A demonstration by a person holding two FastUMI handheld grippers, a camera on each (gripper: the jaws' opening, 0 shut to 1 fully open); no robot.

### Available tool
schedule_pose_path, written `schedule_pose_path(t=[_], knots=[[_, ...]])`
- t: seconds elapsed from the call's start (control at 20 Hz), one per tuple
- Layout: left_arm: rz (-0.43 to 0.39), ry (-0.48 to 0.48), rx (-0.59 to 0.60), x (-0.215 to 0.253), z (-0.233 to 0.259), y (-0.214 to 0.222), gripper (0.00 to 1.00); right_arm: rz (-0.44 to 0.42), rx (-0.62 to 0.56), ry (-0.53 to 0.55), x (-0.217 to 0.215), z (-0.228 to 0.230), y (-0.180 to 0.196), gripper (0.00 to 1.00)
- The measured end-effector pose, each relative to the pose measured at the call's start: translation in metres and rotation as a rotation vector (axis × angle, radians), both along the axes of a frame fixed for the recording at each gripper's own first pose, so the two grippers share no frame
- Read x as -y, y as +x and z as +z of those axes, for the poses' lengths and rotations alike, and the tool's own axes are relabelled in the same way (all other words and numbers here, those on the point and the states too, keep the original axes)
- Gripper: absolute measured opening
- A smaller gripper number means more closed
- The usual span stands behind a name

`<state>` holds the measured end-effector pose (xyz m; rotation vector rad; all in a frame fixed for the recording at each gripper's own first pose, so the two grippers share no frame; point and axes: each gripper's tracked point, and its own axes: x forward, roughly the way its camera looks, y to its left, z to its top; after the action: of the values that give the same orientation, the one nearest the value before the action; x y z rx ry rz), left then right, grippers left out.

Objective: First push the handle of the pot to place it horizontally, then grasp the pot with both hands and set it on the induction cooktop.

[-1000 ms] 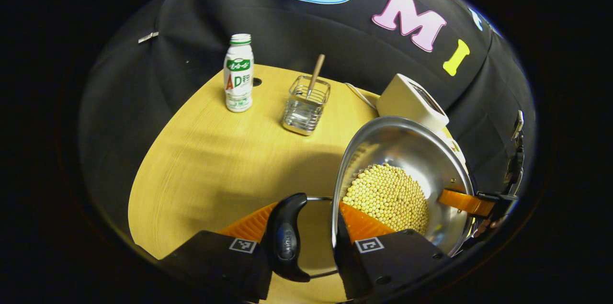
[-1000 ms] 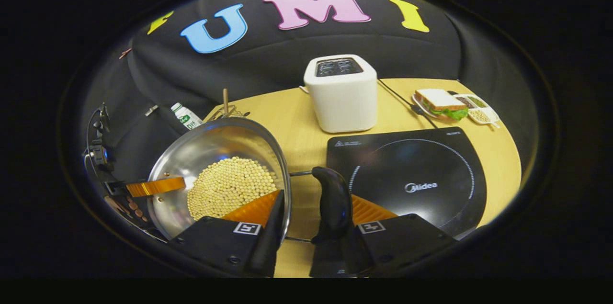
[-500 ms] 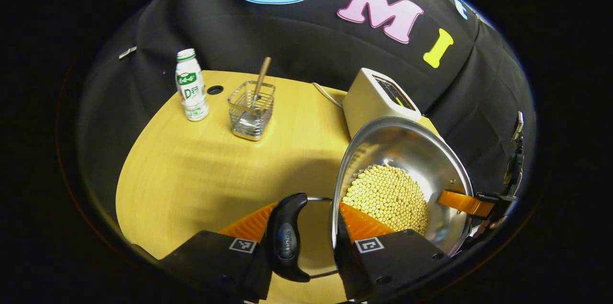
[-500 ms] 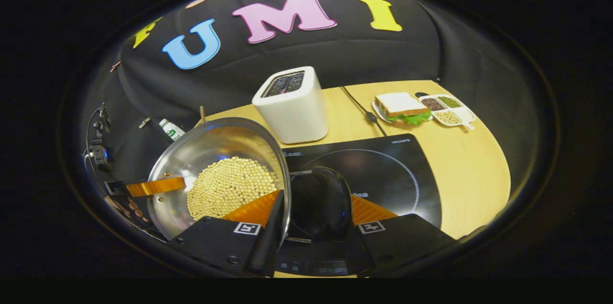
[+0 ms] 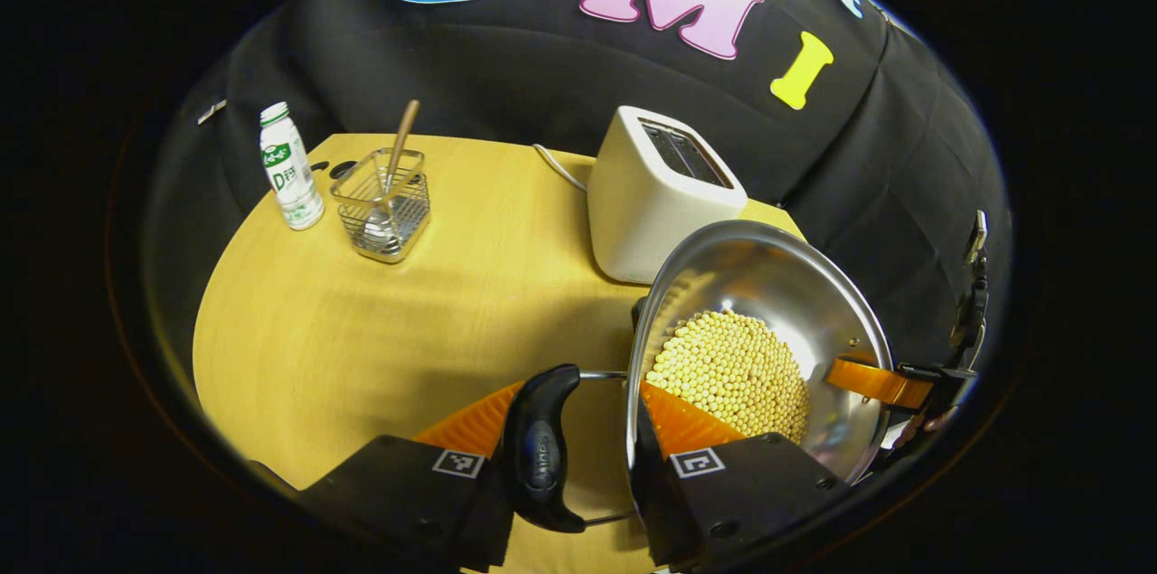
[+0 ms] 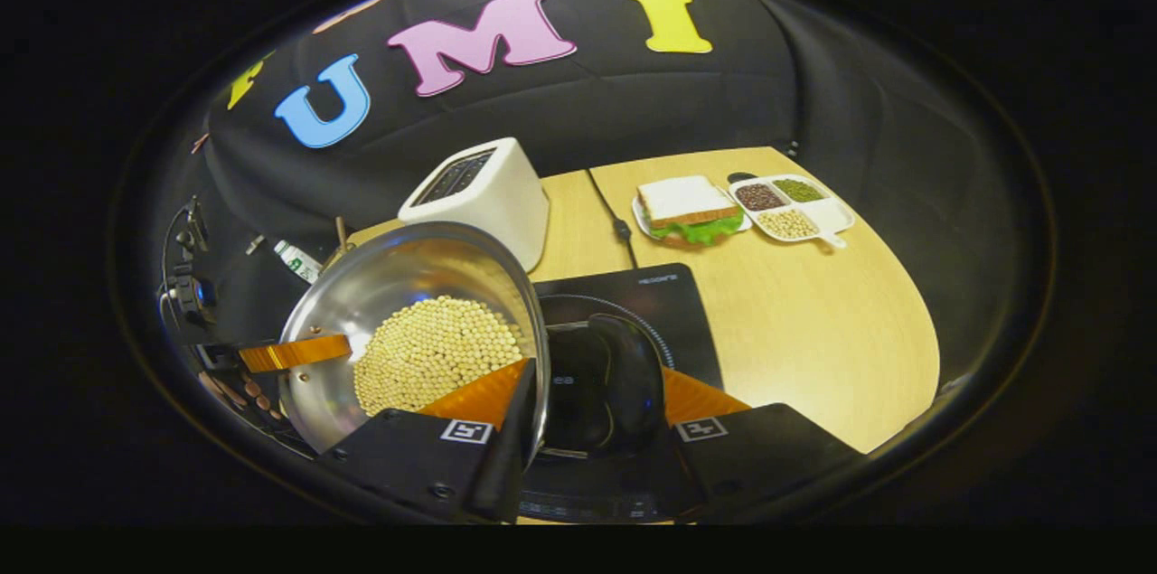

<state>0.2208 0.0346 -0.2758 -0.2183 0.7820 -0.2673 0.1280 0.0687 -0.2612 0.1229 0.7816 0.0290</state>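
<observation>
Pot (image 5: pixel 768 321) of beans | both grippers (image 5: pixel 578 456) (image 6: pixel 578 420) clamp its handles | bottle (image 5: pixel 289 167) print unreadable

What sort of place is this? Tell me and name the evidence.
Likely a mock kitchen in a booth: a wooden table holding an induction cooktop, a toaster and a sandwich.

No text is legible. Each finger of the left tongs (image 5: pixel 578 398) and right tongs (image 6: pixel 592 384) carries a square black-and-white coded marker (image 5: pixel 456 463). Print on the bottle (image 5: pixel 289 165), the embossed mark on the pot handle (image 5: pixel 540 447) and the white print on the cooktop (image 6: pixel 651 294) are too small or blurred.
</observation>
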Motion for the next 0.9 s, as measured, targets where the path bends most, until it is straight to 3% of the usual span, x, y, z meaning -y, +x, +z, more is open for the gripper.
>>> schedule_pose_path(t=[0.35,0.9], knots=[[-0.017,-0.007,-0.007,0.047,-0.008,0.006,0.60,-0.017,-0.009,-0.008,0.046,-0.007,0.007,0.58],[-0.004,-0.025,-0.019,0.067,-0.036,0.014,0.60,-0.009,-0.028,-0.029,0.069,-0.032,0.020,0.58]])
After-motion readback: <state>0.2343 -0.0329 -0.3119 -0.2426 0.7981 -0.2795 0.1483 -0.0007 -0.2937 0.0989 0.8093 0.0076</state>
